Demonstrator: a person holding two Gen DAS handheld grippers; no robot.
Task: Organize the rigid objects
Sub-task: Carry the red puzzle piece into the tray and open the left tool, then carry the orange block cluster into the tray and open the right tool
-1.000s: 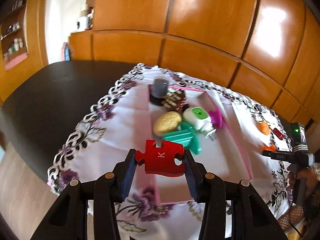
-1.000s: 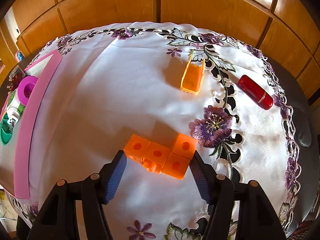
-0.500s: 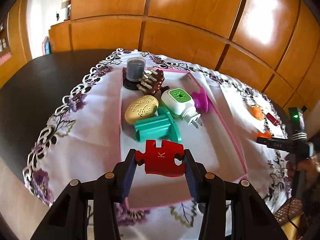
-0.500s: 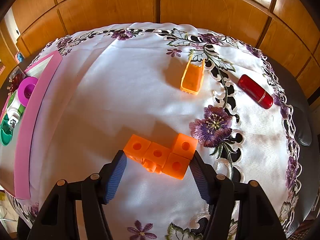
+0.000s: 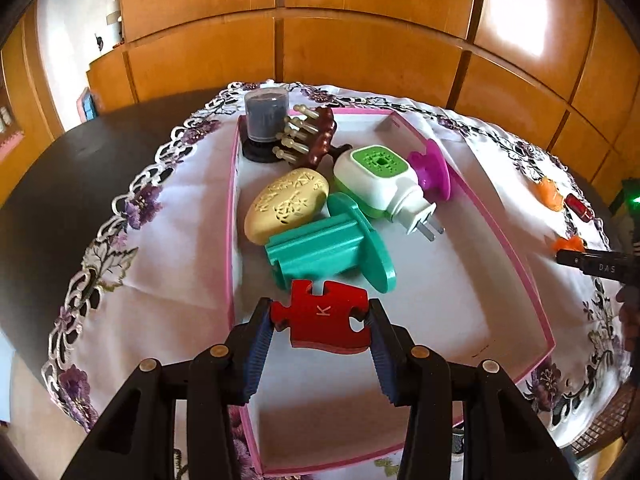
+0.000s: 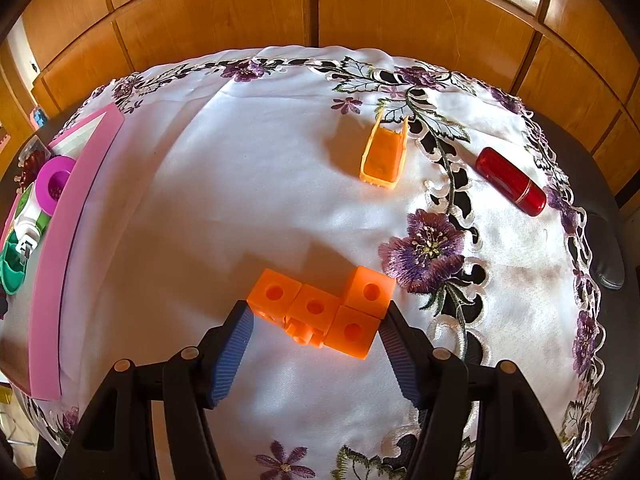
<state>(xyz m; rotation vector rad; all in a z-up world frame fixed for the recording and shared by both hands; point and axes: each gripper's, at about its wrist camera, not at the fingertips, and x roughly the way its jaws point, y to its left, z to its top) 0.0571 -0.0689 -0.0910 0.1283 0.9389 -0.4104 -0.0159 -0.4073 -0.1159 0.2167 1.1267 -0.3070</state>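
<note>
Left tongs [image 5: 320, 330] clamp red puzzle piece [image 5: 322, 319] over pink tray [image 5: 516, 264] for drop-in; right tongs [image 6: 316, 326] straddle orange cube block [image 6: 326, 306], grip unclear.

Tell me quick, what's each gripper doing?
Left gripper: closed on the red puzzle piece.
Right gripper: around the orange blocks; grip unclear.

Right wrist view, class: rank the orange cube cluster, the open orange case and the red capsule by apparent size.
1. orange cube cluster, though nearest the camera.
2. open orange case and red capsule: look alike, unranked.
</note>
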